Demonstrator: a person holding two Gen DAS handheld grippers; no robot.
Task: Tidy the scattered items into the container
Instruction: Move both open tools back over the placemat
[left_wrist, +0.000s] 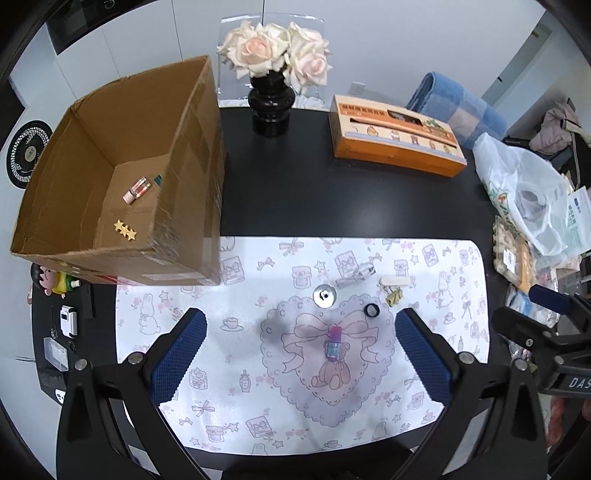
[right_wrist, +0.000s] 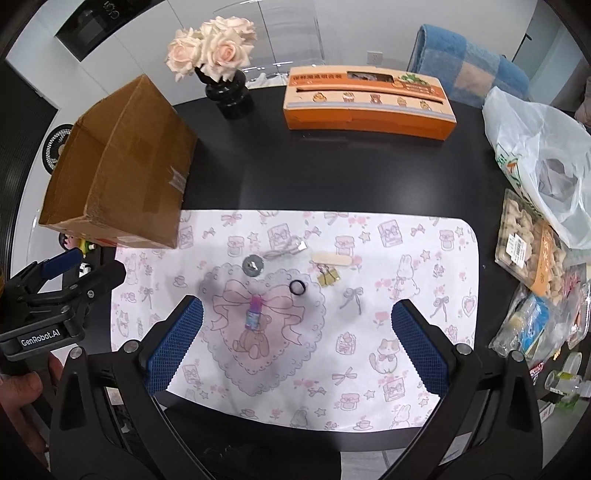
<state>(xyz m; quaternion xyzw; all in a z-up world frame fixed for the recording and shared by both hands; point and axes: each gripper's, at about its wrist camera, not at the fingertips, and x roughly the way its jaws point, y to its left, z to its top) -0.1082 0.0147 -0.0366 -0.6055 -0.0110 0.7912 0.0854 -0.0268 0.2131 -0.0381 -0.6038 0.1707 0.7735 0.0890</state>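
Note:
A cardboard box (left_wrist: 184, 147) (right_wrist: 140, 155) stands open at the table's left; a small pink bottle (left_wrist: 136, 189) and gold stars (left_wrist: 125, 229) lie inside. On the patterned mat (left_wrist: 258, 387) rest a small purple bottle (left_wrist: 334, 341) (right_wrist: 254, 312), a black ring (left_wrist: 371, 310) (right_wrist: 297, 287), a silver disc (left_wrist: 324, 296) (right_wrist: 253, 265), a binder clip (left_wrist: 394, 296) (right_wrist: 328, 276), a wooden stick (left_wrist: 396, 281) (right_wrist: 332, 258) and a clear clip (left_wrist: 356, 276) (right_wrist: 284, 251). My left gripper (left_wrist: 301, 354) hovers open over the purple bottle. My right gripper (right_wrist: 297, 341) is open, the bottle near its left finger.
A black vase of roses (left_wrist: 271, 107) and an orange tissue box (left_wrist: 395, 140) stand at the back. Plastic bags and snack packs (right_wrist: 535, 221) crowd the right edge. A toy figure (left_wrist: 51, 278) and small gadgets (left_wrist: 68, 320) lie left of the mat. A person's hand (right_wrist: 22, 398) holds the left gripper.

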